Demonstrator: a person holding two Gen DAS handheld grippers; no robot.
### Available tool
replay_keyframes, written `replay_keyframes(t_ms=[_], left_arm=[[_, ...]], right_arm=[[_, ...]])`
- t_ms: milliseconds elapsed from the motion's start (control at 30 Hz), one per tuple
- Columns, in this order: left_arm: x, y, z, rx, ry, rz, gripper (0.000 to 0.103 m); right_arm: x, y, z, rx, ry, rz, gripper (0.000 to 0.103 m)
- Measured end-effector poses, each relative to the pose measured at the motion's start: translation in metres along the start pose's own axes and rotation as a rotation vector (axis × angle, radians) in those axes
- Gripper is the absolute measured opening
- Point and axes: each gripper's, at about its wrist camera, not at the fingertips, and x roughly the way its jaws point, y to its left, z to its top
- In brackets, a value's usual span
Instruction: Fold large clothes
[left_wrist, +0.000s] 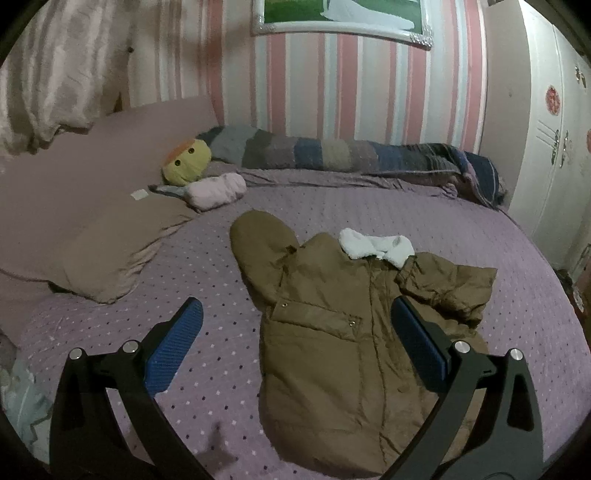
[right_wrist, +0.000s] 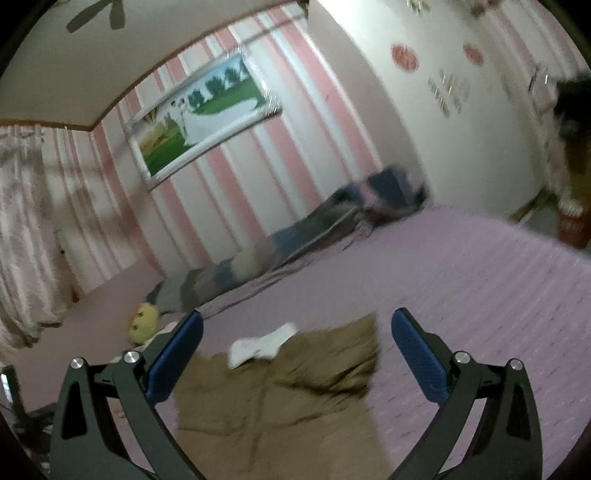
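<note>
A brown padded jacket (left_wrist: 332, 332) with a white fleece collar (left_wrist: 376, 243) lies front-up on the purple dotted bedspread (left_wrist: 207, 266). Its left sleeve (left_wrist: 258, 243) lies stretched toward the pillows; its right sleeve (left_wrist: 450, 284) is folded in over the body. My left gripper (left_wrist: 295, 317) is open and empty above the jacket's lower part. In the blurred right wrist view the jacket (right_wrist: 280, 398) and collar (right_wrist: 262, 343) lie below my right gripper (right_wrist: 295, 325), which is open, empty and held above them.
A brown pillow (left_wrist: 110, 251), a yellow plush toy (left_wrist: 186, 162) and a pink rolled cloth (left_wrist: 216, 190) lie near the bed head. A striped blanket (left_wrist: 332, 155) runs along the striped wall. A white wardrobe (left_wrist: 554, 147) stands at the right.
</note>
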Motion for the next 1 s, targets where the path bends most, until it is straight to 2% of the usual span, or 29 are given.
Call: replay_keyframes(t_ms=[133,233,300,367,467,600,733,900,1000], left_arm=[[-0.018,-0.013,0.002,-0.029,0.025,-0.049,0.100],[-0.022,-0.019,0.009,-0.064,0.043,-0.099,0.100],[-0.019,-0.023,0.015,-0.074,0.035,-0.122,0.100],[-0.008,-0.027,0.021,-0.047,0.017,-0.098,0.100],[0.015,-0.028,0.021,-0.005,0.018,-0.057,0.100],[0.066,-0.014,0.019,0.044,0.077,-0.047,0.100],[0.117,0.006,0.022,0.094,0.081,-0.001,0.100],[0.190,0.035,0.047,0.080,0.137,0.007,0.100],[0.231,0.039,0.062,0.087,0.146,0.011,0.100]], right_arm=[[-0.034,-0.009,0.035,-0.057,-0.049,-0.033,0.102],[-0.046,0.002,0.052,-0.187,-0.063,-0.104,0.102],[-0.038,0.010,0.056,-0.203,-0.015,-0.065,0.102],[-0.026,0.015,0.054,-0.189,0.040,-0.011,0.102],[0.016,0.034,0.026,-0.201,0.126,0.009,0.102],[0.087,0.055,-0.024,-0.185,0.243,0.025,0.102],[0.149,0.075,-0.061,-0.213,0.310,0.000,0.102],[0.222,0.107,-0.082,-0.264,0.365,-0.010,0.102],[0.268,0.124,-0.094,-0.286,0.406,0.013,0.102]])
